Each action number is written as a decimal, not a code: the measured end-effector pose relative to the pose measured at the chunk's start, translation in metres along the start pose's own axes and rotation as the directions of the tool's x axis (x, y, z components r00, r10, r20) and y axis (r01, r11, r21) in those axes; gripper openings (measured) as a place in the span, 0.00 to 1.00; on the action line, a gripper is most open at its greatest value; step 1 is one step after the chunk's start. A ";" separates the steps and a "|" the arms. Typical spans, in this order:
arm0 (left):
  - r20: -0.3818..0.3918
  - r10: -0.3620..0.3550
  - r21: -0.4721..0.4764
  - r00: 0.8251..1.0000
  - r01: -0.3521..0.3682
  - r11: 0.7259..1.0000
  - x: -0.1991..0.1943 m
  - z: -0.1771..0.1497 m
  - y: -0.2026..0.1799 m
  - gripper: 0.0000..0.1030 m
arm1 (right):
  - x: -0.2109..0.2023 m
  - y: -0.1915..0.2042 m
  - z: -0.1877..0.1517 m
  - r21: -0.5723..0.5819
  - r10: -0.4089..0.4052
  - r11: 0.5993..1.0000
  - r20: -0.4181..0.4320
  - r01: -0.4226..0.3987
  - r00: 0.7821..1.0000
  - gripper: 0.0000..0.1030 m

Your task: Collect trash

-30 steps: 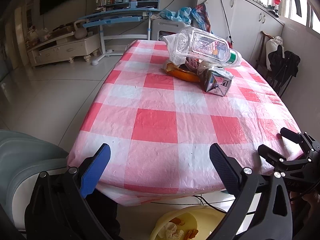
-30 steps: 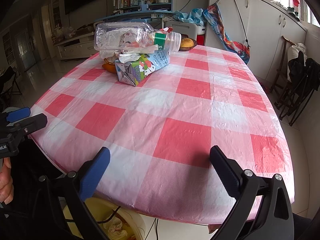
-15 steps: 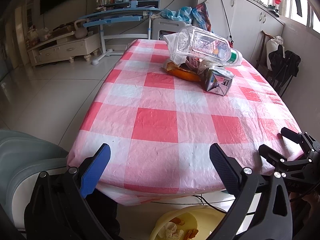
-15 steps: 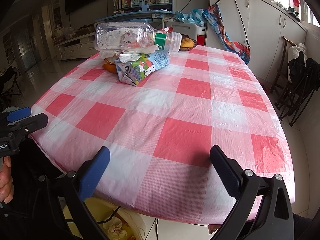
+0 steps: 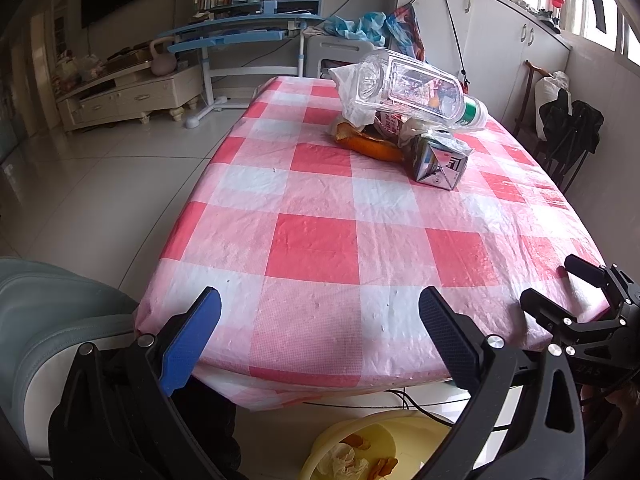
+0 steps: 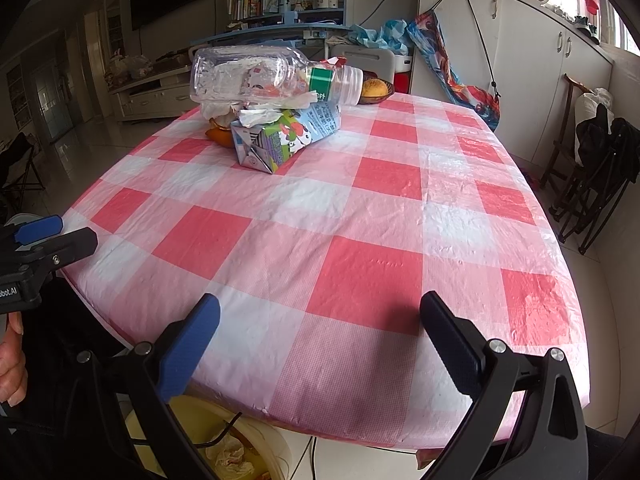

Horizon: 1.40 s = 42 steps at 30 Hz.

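**Both grippers waiting wide at the near edge, trash heaped at the far end**

A red-and-white checked tablecloth (image 5: 316, 220) is covering the table and wrinkling along its edges. Left of it, pale floor tiles are running back to a low cream TV cabinet (image 5: 132, 92) and a blue desk (image 5: 240, 34) with books on its shelf; white cupboards (image 6: 520, 40) are lining the right wall, with a dark folding chair (image 6: 600, 176) below them.

The left gripper (image 5: 316, 320) is hovering over the near table edge, jaws spread wide and holding nothing. The right gripper (image 6: 316, 324) is doing the same, fully apart and empty.

The trash is sitting well beyond both: a clear plastic bottle (image 6: 264, 74) with a green label is lying on crumpled tissue (image 6: 260, 114), orange peel (image 5: 372, 146) and a drink carton (image 6: 288, 136) printed with a cartoon panda. The carton's blue-panel writing is too small to read. On the left gripper's body, cut off at the frame edge, "bot.AI" is showing.

Under the table, a yellow bin (image 5: 372, 440) holding tissue and peel is partly hiding behind the gripper arms. A bowl with an orange fruit (image 6: 374, 89) is peeking out behind the bottle's neck.
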<state>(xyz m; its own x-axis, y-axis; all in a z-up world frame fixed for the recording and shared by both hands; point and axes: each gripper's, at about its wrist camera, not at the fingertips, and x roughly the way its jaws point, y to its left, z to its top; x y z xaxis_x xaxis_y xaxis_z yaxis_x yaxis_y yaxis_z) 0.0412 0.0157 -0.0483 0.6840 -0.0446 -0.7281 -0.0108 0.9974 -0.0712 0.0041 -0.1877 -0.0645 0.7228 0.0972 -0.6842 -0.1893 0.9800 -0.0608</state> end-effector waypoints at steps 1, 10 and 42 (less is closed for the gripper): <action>0.000 0.001 -0.001 1.000 -0.001 1.000 0.000 0.000 0.000 0.93 | 0.000 0.000 0.000 0.000 0.000 1.000 0.000 0.000 1.000 0.93; -0.004 0.007 -0.005 1.000 -0.007 1.000 0.001 -0.001 0.001 0.93 | 0.000 0.000 0.000 0.000 0.000 1.000 0.000 0.000 1.000 0.93; -0.007 0.009 -0.011 1.000 -0.009 1.000 0.001 -0.001 0.002 0.93 | 0.000 0.000 -0.001 -0.001 -0.001 1.000 0.001 0.001 1.000 0.93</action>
<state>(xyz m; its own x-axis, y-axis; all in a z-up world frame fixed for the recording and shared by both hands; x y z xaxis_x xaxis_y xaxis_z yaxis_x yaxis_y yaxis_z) 0.0411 0.0177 -0.0494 0.6791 -0.0359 -0.7332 -0.0253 0.9971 -0.0723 0.0038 -0.1876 -0.0652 0.7239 0.0964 -0.6831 -0.1891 0.9800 -0.0621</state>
